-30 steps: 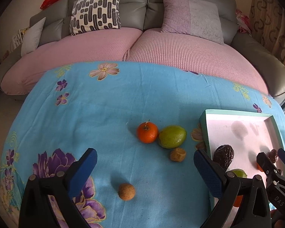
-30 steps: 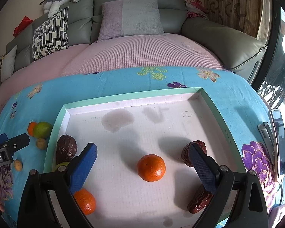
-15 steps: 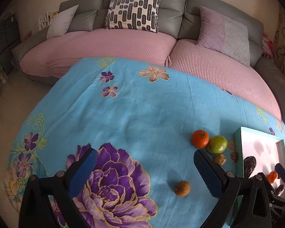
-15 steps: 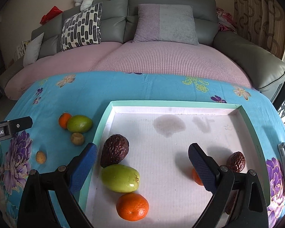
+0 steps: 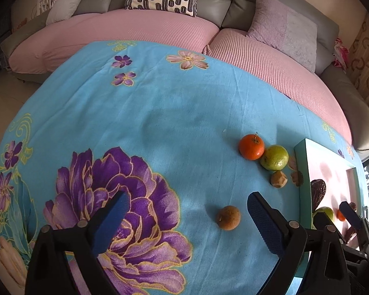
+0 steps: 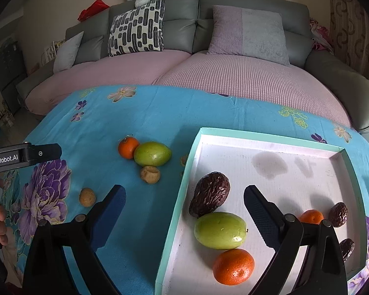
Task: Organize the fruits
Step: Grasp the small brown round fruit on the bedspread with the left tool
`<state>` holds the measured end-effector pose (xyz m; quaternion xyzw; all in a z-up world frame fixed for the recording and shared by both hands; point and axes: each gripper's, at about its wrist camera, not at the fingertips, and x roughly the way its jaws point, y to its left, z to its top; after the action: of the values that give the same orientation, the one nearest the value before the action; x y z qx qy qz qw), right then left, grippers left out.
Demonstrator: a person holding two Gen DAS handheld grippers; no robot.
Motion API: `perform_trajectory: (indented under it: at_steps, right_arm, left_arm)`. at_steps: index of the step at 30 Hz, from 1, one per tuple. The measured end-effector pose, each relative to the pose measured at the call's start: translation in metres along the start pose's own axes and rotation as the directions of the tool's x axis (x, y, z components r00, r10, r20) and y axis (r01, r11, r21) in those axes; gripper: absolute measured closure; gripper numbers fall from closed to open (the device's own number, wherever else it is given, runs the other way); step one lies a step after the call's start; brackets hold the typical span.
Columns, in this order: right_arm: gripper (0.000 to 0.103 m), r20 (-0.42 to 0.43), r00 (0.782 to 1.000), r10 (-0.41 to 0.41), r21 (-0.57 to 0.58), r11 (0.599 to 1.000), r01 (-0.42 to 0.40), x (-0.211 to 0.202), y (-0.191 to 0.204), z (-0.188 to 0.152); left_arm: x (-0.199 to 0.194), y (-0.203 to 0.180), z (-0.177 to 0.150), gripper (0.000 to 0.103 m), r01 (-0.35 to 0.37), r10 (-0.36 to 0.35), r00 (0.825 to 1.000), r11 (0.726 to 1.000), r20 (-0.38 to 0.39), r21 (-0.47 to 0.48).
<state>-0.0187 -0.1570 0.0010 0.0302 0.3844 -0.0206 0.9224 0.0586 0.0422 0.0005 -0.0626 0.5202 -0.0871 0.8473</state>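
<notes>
- Loose fruit on the blue floral cloth [image 5: 160, 113], right of centre in the left wrist view: an orange mandarin [image 5: 251, 146] with a short stem touches a green oval fruit [image 5: 274, 157]; a small tan fruit with a dented top [image 5: 278, 179] lies just below them.
- A round brown fruit [image 5: 228, 217], rough-skinned, sits apart from that group, just inside the right finger of the left gripper [image 5: 185, 207].
- Tray [image 6: 270, 135] — mint rim, pale pink floor — at lower right of the right wrist view. It holds a wrinkled dark brown fruit [image 6: 209, 198], a green fruit [image 6: 220, 230], a large mandarin [image 6: 233, 266], a smaller mandarin [image 6: 311, 216] and two small dark wrinkled fruits [image 6: 338, 214].
- Left gripper: jaws wide but closing; the pads press on nothing.
- Right gripper [image 6: 183, 205]: jaws spread wide, nothing held — it hangs over the tray's left rim.
- Legible writing: "GenRobot.AI" on the black body at the left edge of the right wrist view.
</notes>
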Motion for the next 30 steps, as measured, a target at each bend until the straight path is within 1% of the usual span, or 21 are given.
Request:
perform_trajectory:
  at_steps: [1, 2, 5, 6, 8, 9, 11, 13, 15, 17, 19, 24, 27, 30]
  right_arm:
    - [0.006, -0.015, 1.000, -0.005, 0.005, 1.000, 0.005, 0.002, 0.000, -0.001]
    - [0.006, -0.026, 1.000, -0.010, 0.013, 1.000, 0.011, 0.002, -0.002, -0.002]
    - [0.006, -0.043, 0.999, -0.011, 0.042, 0.999, 0.013, 0.002, -0.007, -0.005]
    - [0.006, -0.044, 0.999, -0.013, 0.048, 0.999, 0.015, 0.001, -0.008, -0.006]
    - [0.006, -0.043, 0.999, -0.020, 0.053, 0.998, 0.022, 0.000, -0.009, -0.005]
    - [0.006, -0.043, 0.999, -0.022, 0.054, 0.998, 0.025, 0.000, -0.010, -0.005]
    - [0.006, -0.044, 0.999, -0.021, 0.056, 0.998, 0.024, 0.000, -0.010, -0.005]
    - [0.006, -0.045, 0.999, -0.021, 0.055, 0.998, 0.023, 0.000, -0.009, -0.005]
    - [0.006, -0.044, 0.999, -0.019, 0.051, 0.998, 0.021, 0.000, -0.009, -0.005]
    - [0.006, -0.042, 0.999, -0.013, 0.048, 0.999, 0.015, 0.000, -0.008, -0.005]
    - [0.006, -0.041, 0.999, -0.014, 0.045, 0.999, 0.015, 0.000, -0.007, -0.005]
    - [0.006, -0.042, 0.999, -0.013, 0.051, 0.999, 0.015, 0.000, -0.009, -0.005]
    - [0.006, -0.042, 0.999, -0.014, 0.053, 0.998, 0.017, -0.001, -0.009, -0.006]
    - [0.006, -0.036, 0.999, -0.015, 0.056, 0.998, 0.017, -0.002, -0.010, -0.005]
  left_arm:
    - [0.002, -0.002, -0.003, 0.012, 0.008, -0.008, 1.000, 1.000, -0.011, 0.004]
    - [0.004, -0.003, -0.005, 0.018, 0.028, -0.028, 0.999, 1.000, -0.027, 0.003]
    - [0.013, -0.009, -0.009, 0.030, 0.105, -0.106, 0.991, 0.994, -0.079, -0.008]
    - [0.014, -0.011, -0.011, 0.032, 0.116, -0.116, 0.989, 0.993, -0.091, -0.006]
    - [0.017, -0.016, -0.013, 0.043, 0.130, -0.129, 0.986, 0.992, -0.107, 0.001]
    - [0.019, -0.017, -0.015, 0.044, 0.138, -0.138, 0.984, 0.990, -0.116, 0.000]
    - [0.023, -0.020, -0.017, 0.056, 0.162, -0.161, 0.978, 0.987, -0.135, -0.004]
    - [0.027, -0.024, -0.020, 0.060, 0.170, -0.167, 0.975, 0.986, -0.146, 0.004]
    - [0.028, -0.029, -0.021, 0.065, 0.160, -0.154, 0.977, 0.987, -0.148, 0.028]
    - [0.028, -0.032, -0.023, 0.073, 0.160, -0.153, 0.978, 0.987, -0.145, 0.035]
    - [0.028, -0.031, -0.022, 0.076, 0.165, -0.159, 0.977, 0.986, -0.141, 0.032]
    - [0.029, -0.029, -0.014, 0.076, 0.173, -0.170, 0.978, 0.985, -0.122, 0.018]
    - [0.023, -0.028, -0.005, 0.076, 0.174, -0.172, 0.981, 0.985, -0.085, 0.018]
    - [0.018, -0.029, 0.002, 0.076, 0.153, -0.151, 0.988, 0.988, -0.044, 0.038]
